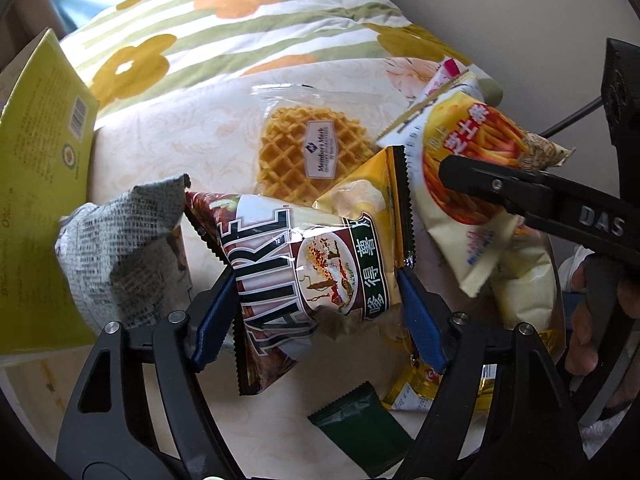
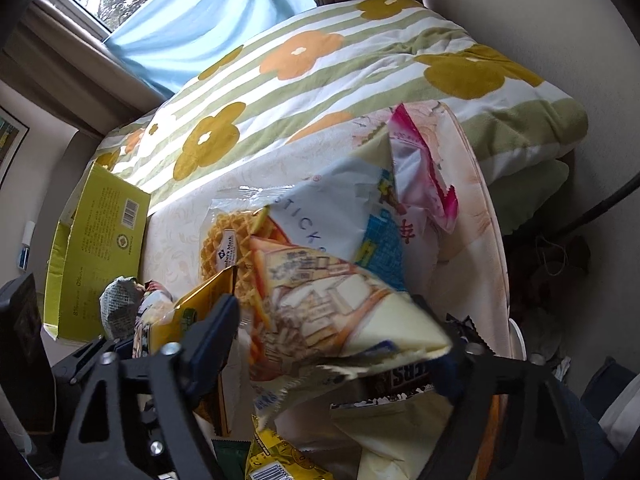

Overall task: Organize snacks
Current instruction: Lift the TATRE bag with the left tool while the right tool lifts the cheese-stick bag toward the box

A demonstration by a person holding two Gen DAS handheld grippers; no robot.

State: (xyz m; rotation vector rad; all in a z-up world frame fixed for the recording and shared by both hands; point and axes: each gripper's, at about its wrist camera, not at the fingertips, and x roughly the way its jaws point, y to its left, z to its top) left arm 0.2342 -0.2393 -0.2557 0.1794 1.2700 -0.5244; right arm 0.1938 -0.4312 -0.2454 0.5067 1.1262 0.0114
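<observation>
My left gripper [image 1: 318,292] is shut on a brown and yellow chip bag [image 1: 316,264], held above the table. My right gripper [image 2: 340,340] is shut on a pale yellow cheese-stick bag [image 2: 328,312]; that bag [image 1: 472,184] and the right gripper's finger [image 1: 520,196] show at the right of the left wrist view. A wrapped waffle [image 1: 308,152] lies flat on the table behind both bags. A grey printed bag [image 1: 120,236] stands at the left, next to an open yellow-green box [image 1: 36,184].
A pink wrapper [image 2: 420,176] and a blue-white sticks packet [image 2: 332,216] lie near the round table's far edge [image 2: 488,216]. A dark green packet [image 1: 360,424], yellow packets [image 2: 280,460] and a chocolate bar [image 2: 400,384] lie close in. A flowered quilt [image 2: 320,80] lies beyond.
</observation>
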